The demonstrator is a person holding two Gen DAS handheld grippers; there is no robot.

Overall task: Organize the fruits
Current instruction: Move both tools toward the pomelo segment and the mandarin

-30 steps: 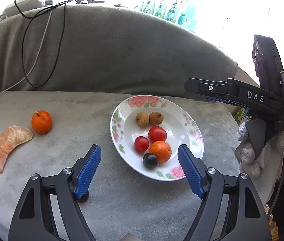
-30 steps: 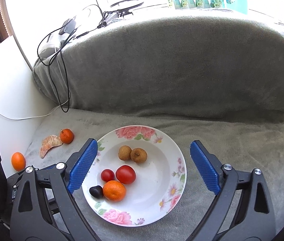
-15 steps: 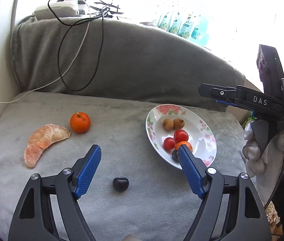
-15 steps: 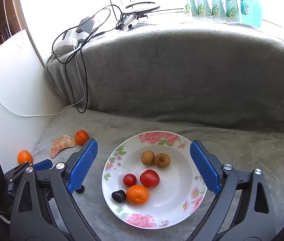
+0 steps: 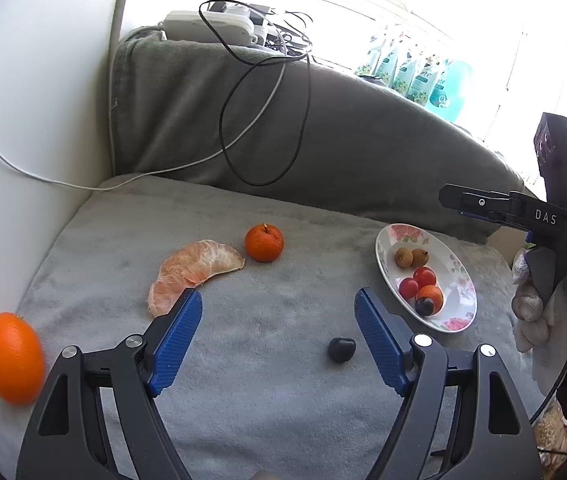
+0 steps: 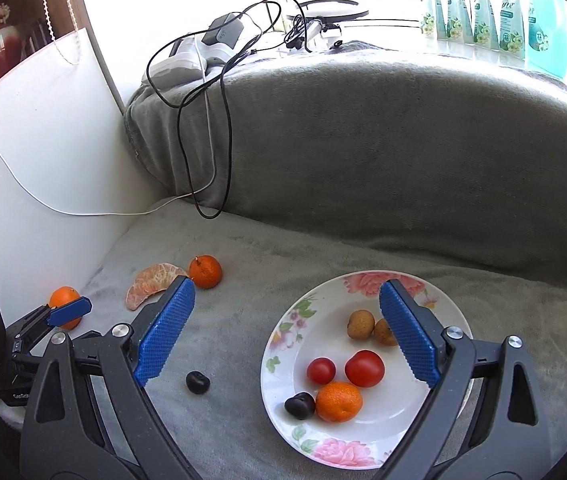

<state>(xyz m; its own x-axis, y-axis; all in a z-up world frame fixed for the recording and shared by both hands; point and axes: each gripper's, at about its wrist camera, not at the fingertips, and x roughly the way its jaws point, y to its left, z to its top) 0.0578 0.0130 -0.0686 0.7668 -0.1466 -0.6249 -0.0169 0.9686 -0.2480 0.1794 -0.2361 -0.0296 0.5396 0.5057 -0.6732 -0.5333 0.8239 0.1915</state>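
**View swung from the plate toward the loose fruit on the left**

Nearest in the left wrist view, the left gripper (image 5: 279, 334) is held with its blue-padded jaws spread wide and nothing between the pads. A second ago the flowered white china plate (image 5: 463, 300) was framed between those jaws; it is now seen well off to the right, and the grey plush cushion (image 5: 283, 400) fills the gap instead. Just inside the right pad, a small dark plum-like fruit (image 5: 341, 349) is seen lying loose on the cushion, apart from the plate.

Further out, a peeled orange half with its segments exposed (image 5: 193, 270) lies just past the left pad, and a small whole mandarin with a stem (image 5: 264, 242) sits just beside it. A larger smooth orange (image 5: 10, 358), absent from the frame a second ago, has come into view at the far left edge of the cushion.

The right gripper (image 6: 285, 330) is likewise held wide and empty above the plate, in which two brown longan-like fruits, two red tomatoes, a mandarin and a dark plum are gathered.

It is judged that four fruits remain outside the plate and that collecting is turning to them, the dark fruit being closest.
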